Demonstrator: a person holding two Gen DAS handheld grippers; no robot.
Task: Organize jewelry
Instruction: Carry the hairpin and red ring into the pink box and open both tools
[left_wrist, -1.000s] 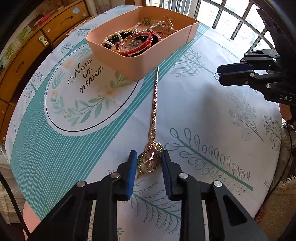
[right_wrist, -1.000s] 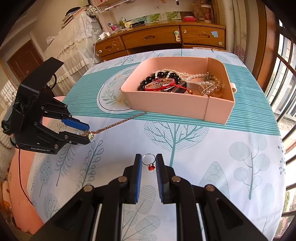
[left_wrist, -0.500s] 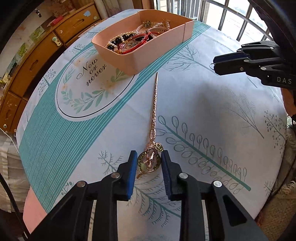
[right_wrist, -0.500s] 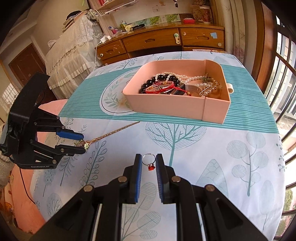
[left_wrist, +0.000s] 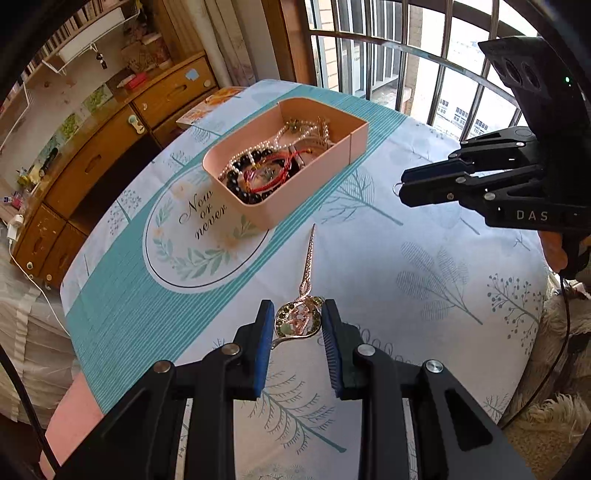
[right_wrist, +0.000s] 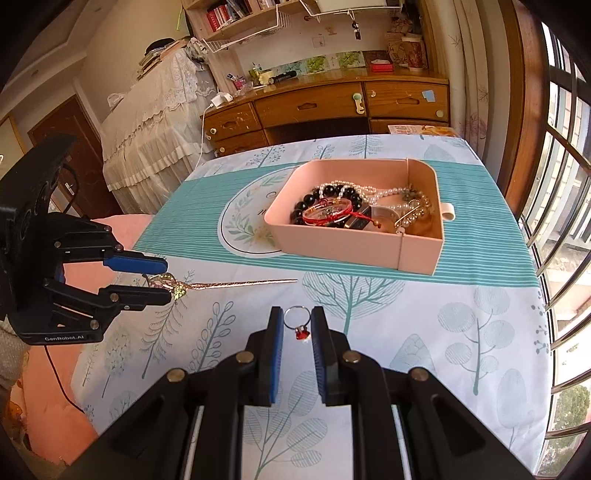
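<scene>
We hold a piece in each pair of tongs. The left tongs (left_wrist: 297, 323) are clamped on the jewelled head of the hairpin (left_wrist: 306, 266), whose long shaft points out at twelve o'clock toward the pink tray (left_wrist: 258, 216), clear of the worktop (left_wrist: 424, 258) as we read it. The right tongs (right_wrist: 297, 326) are closed on a small ring (right_wrist: 297, 319) with a red stone hanging at six o'clock.

The risks, as we judge them: the hairpin is gripped only at its rounded head, so the long shaft could swing or slip between the pads, or its tip could catch the tray's near wall on the way in. The ring is pinched across a thin band and could twist out and roll off the cloth. The tray already holds a tangle of beads and pearls that a point might snag.

The left view shows the head between the pads; the ring there is only a sliver at three o'clock. The right view shows the hairpin side-on at nine o'clock and the ring's stone.
</scene>
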